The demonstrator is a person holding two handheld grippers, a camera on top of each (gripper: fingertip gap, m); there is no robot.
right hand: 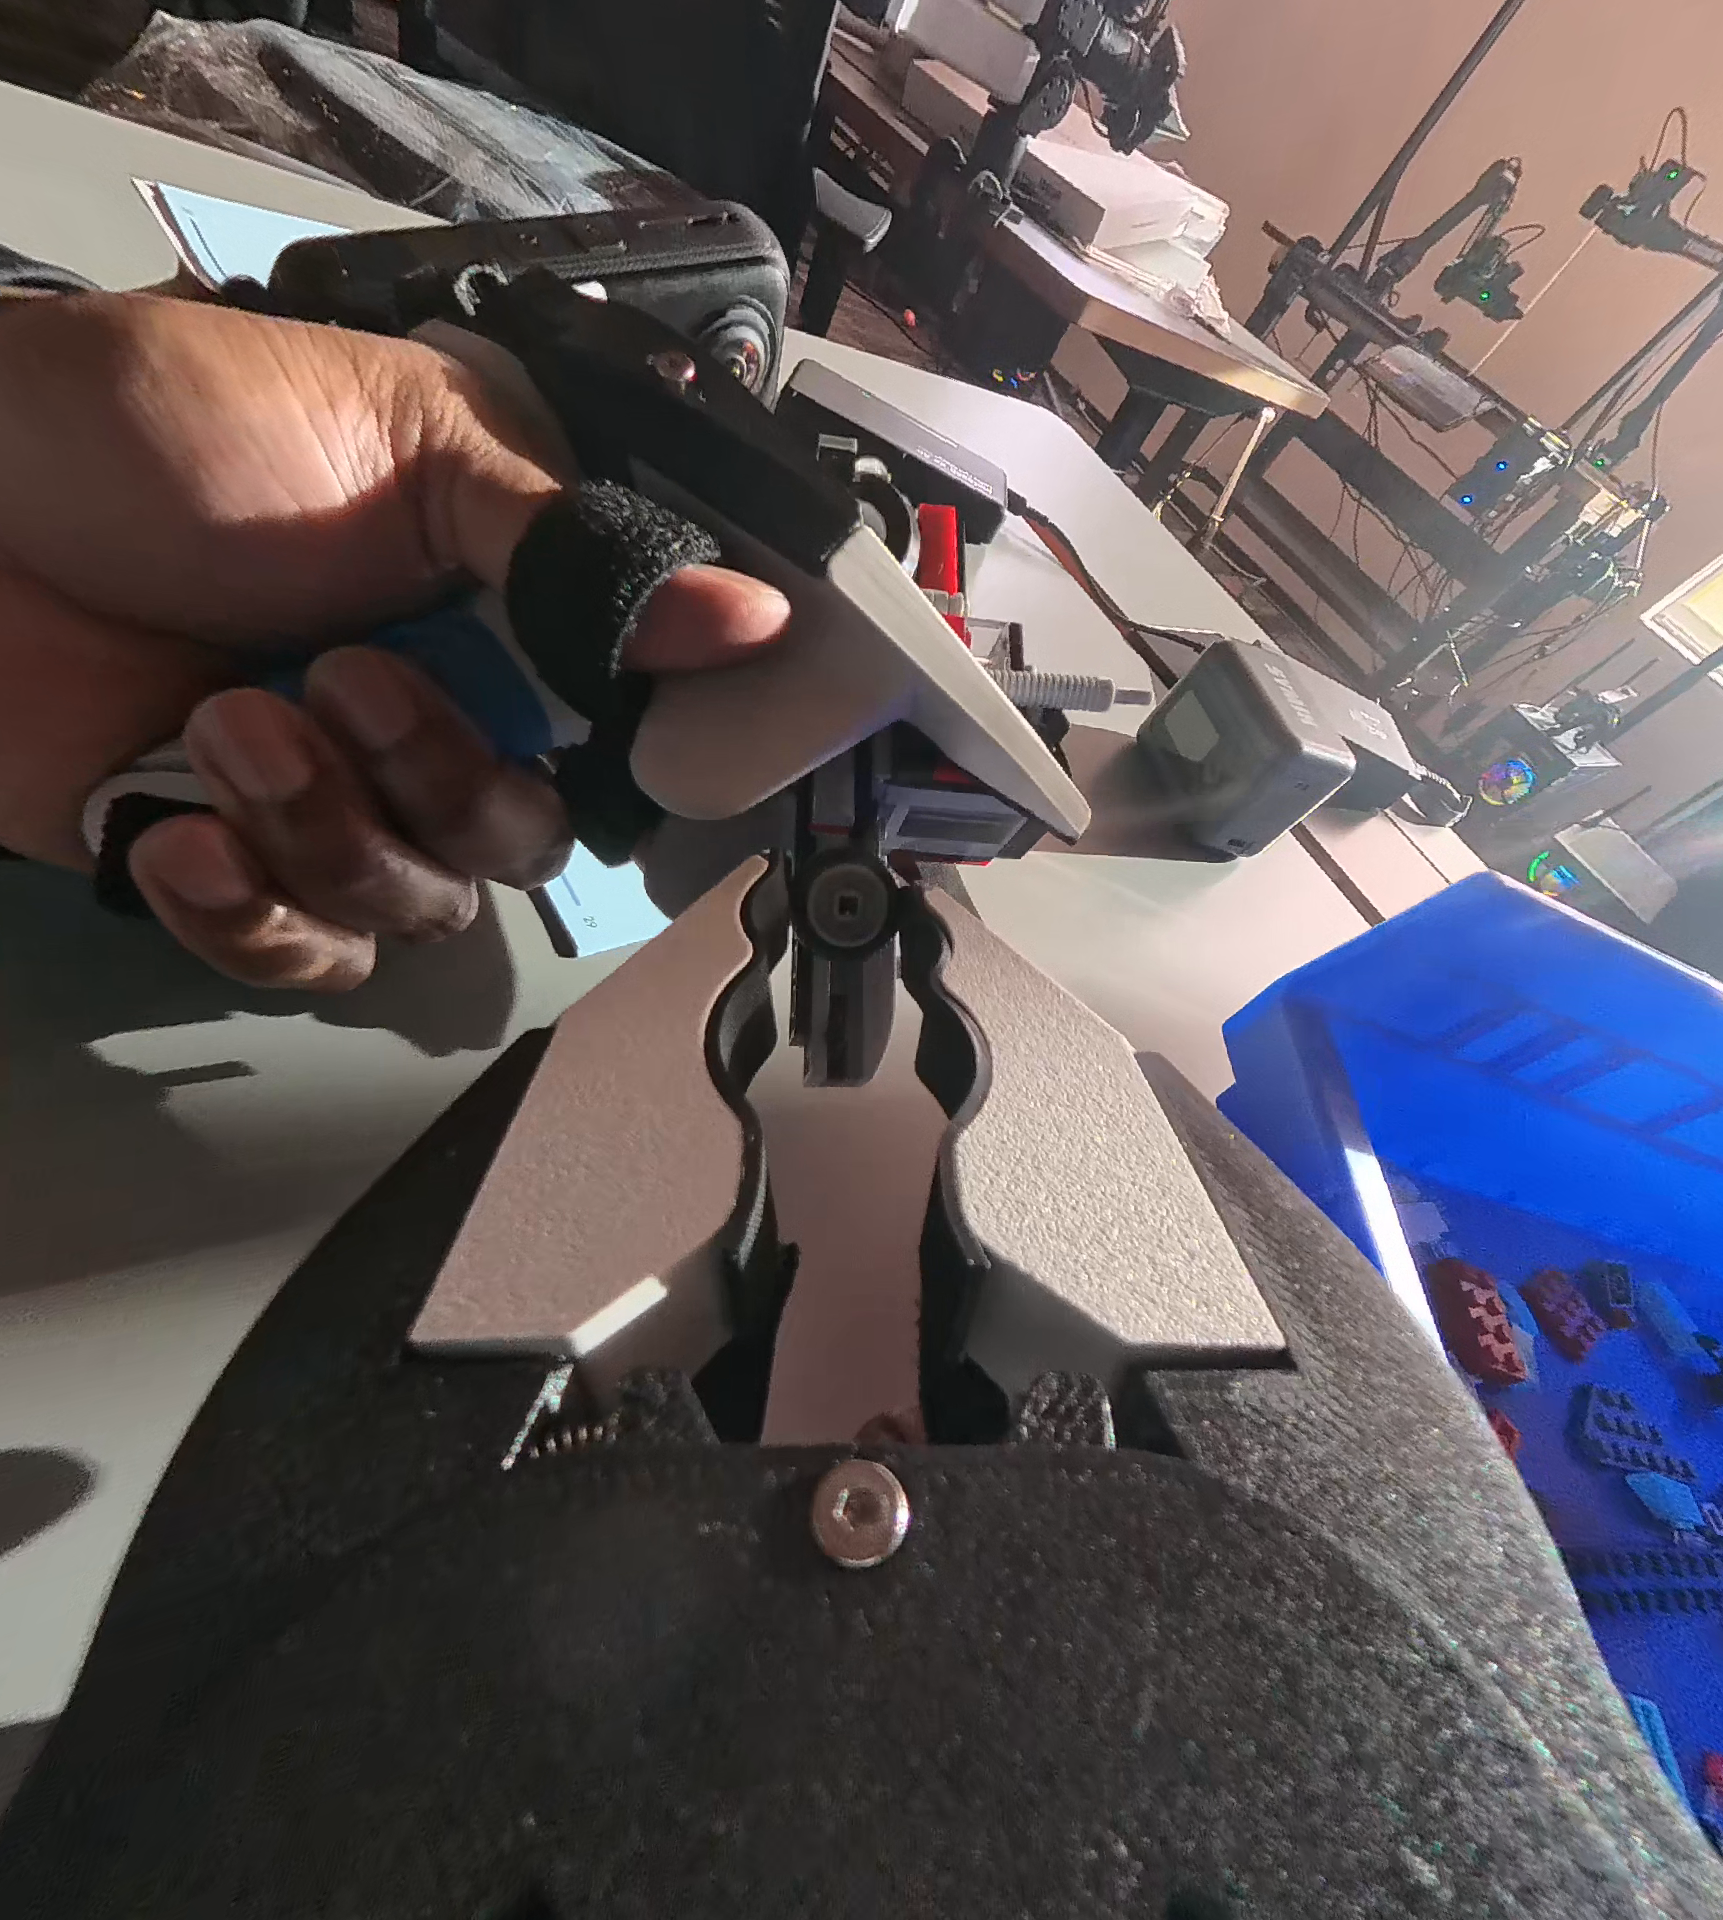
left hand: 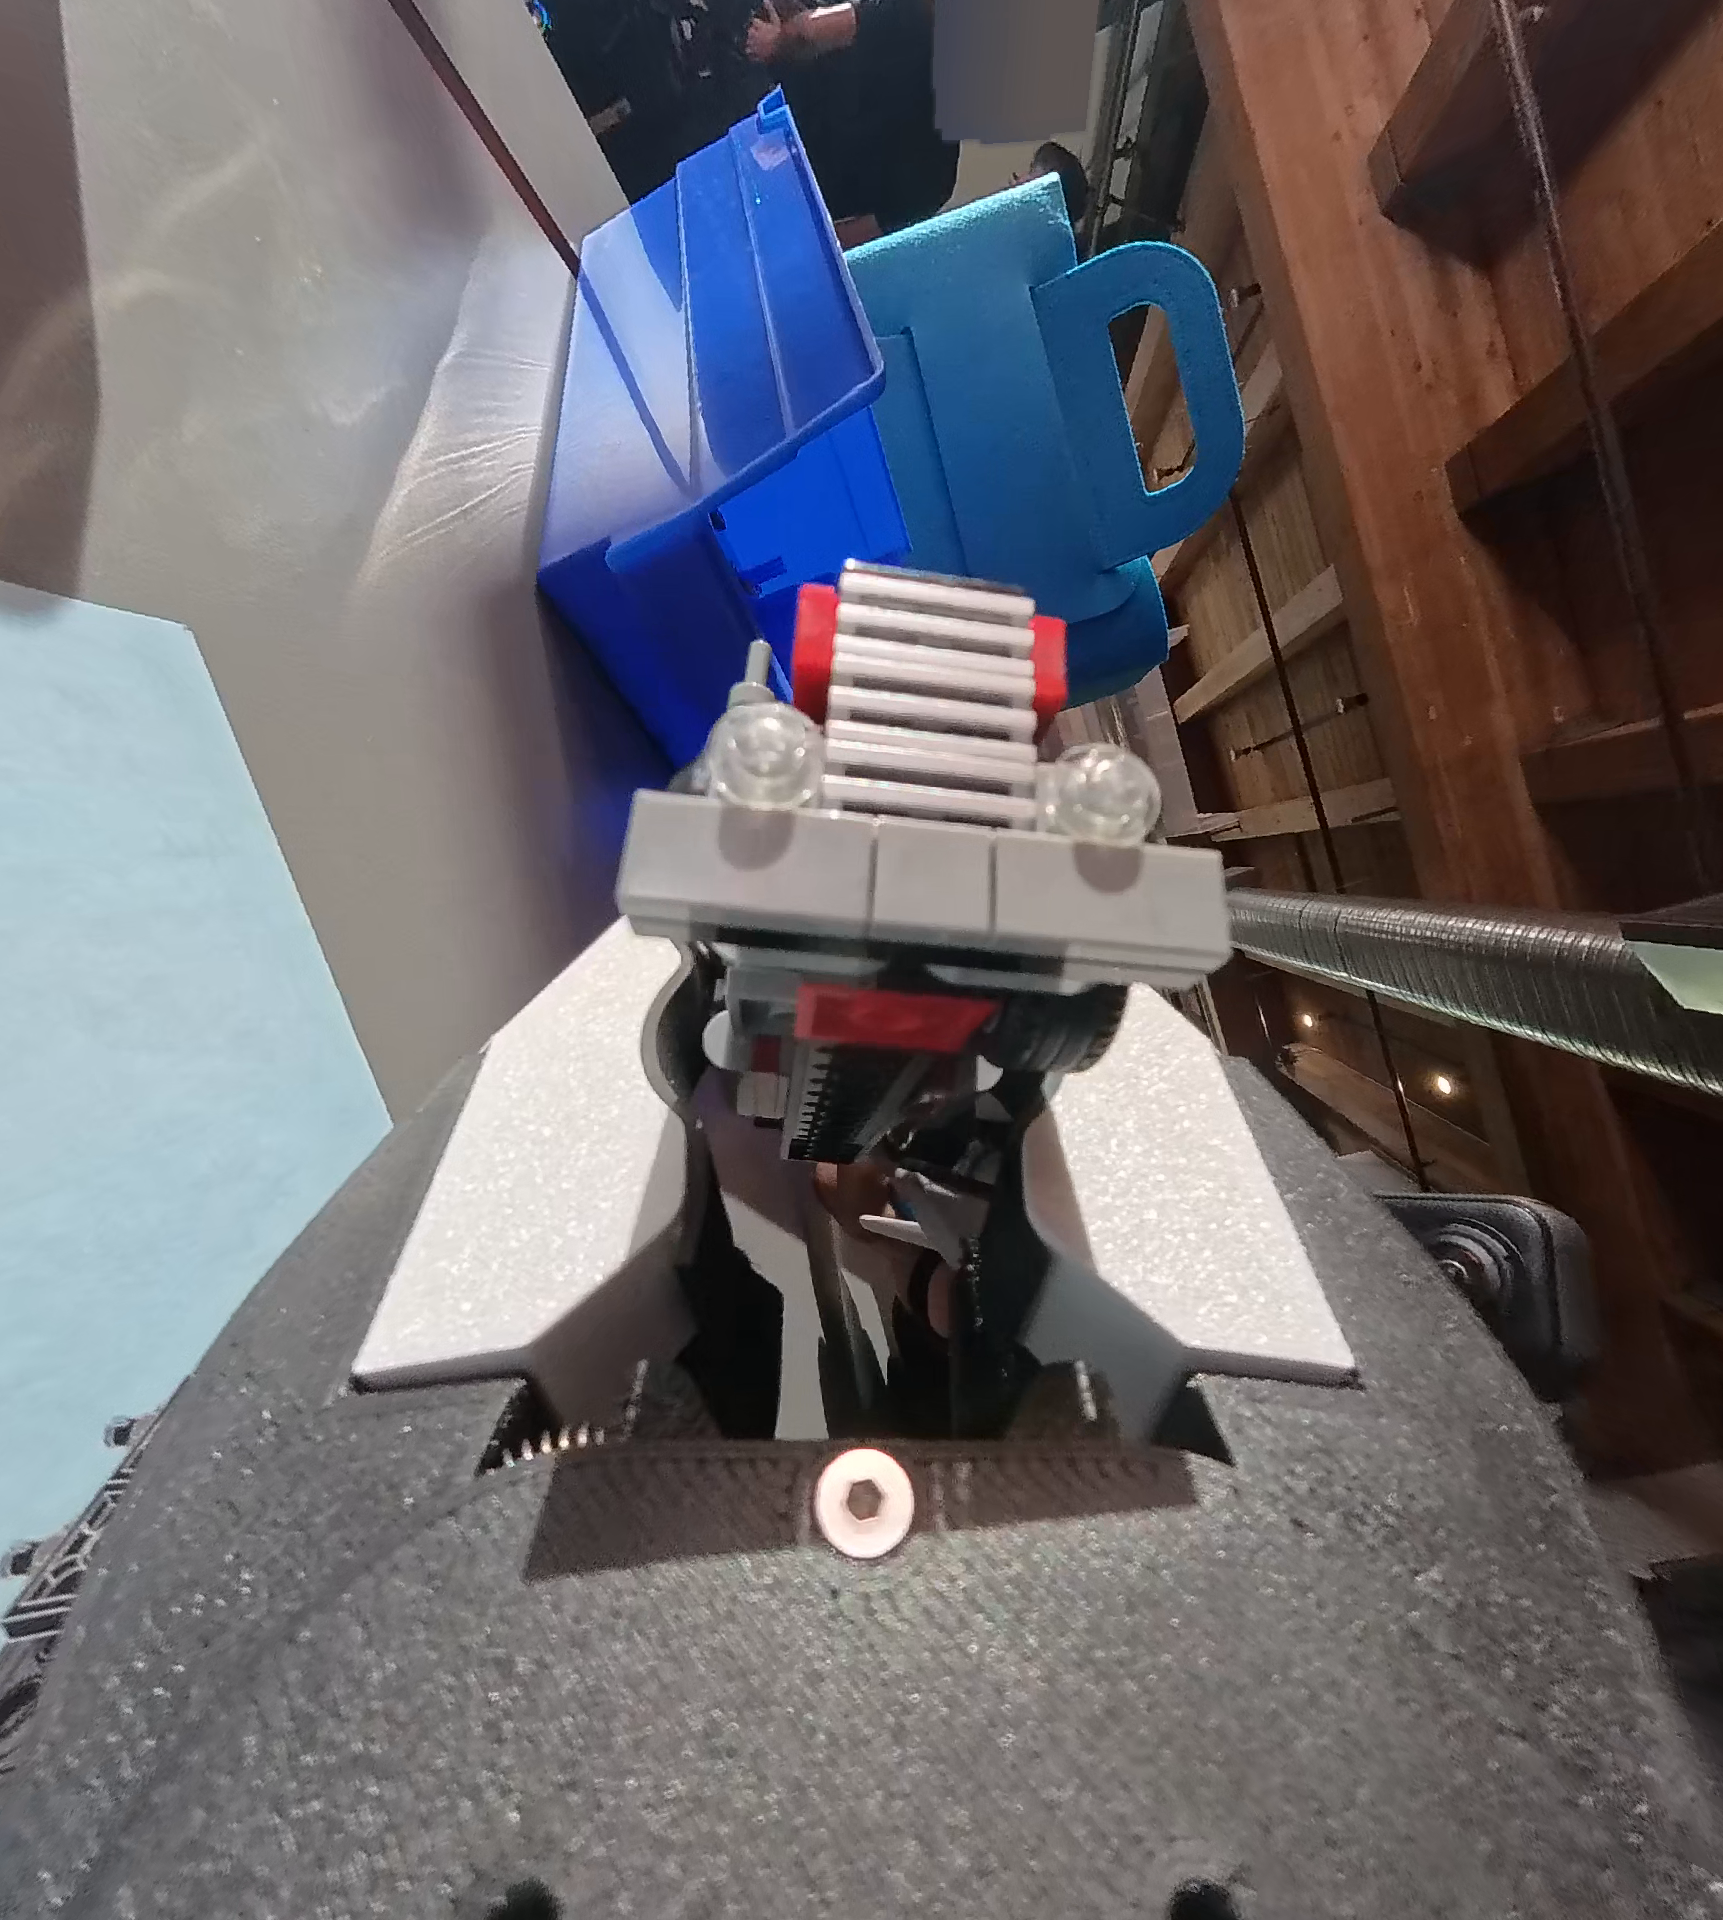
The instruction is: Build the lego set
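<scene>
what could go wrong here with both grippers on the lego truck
1. The left gripper clamps only the underside of the lego truck, so a push from the right gripper could twist it loose.
2. The right gripper pinches a wheel; pulling might pop it off.
3. A dropped part could miss the blue bin and roll across the table.

This is a robotics lab or workshop. Behind the grey table (right hand: pixel 1127 935), tripods and stands (right hand: pixel 1522 270) carry cameras with small green lights amid tangled cables, and a robot arm (right hand: pixel 1054 94) stands on a far bench. A blue parts bin (right hand: pixel 1522 1049) of loose bricks, a small action camera (right hand: pixel 1241 748) on the table and bare timber framing (left hand: pixel 1459 520) complete the setting.
</scene>
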